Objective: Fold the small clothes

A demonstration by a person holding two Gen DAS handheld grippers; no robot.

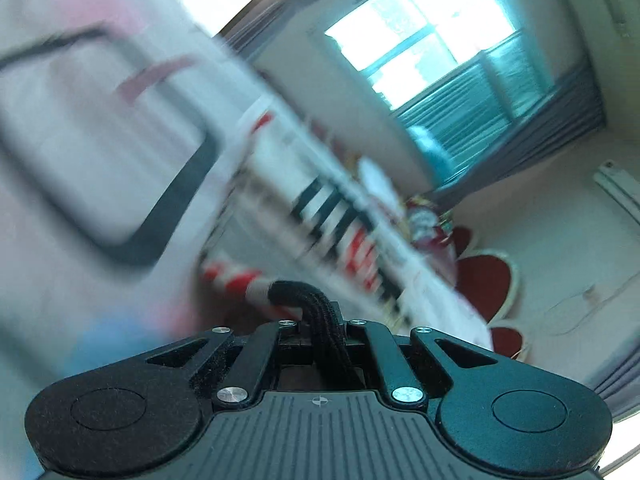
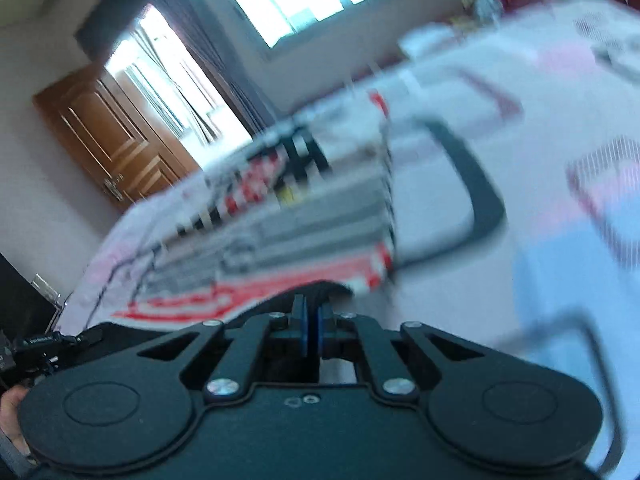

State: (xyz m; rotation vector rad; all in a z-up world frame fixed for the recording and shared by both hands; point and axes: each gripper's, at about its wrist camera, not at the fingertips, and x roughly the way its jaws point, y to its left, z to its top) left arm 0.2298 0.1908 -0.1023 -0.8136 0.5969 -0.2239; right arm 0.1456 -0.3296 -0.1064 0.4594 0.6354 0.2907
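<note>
L tool (image 1: 320, 320) clamped on garment (image 1: 336, 208) black trim; R tool (image 2: 311, 316) pinched on its hem — prob. holding it spread above bed (image 2: 560, 240) for fold. Frames blurred.

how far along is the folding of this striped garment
Done: both grippers have hold. The left gripper pinches the black trim of the striped garment; the right gripper is shut at its red-striped edge. In hand: it's being carried over the bed sheet. Left: no finished fold visible through the blur.
</note>
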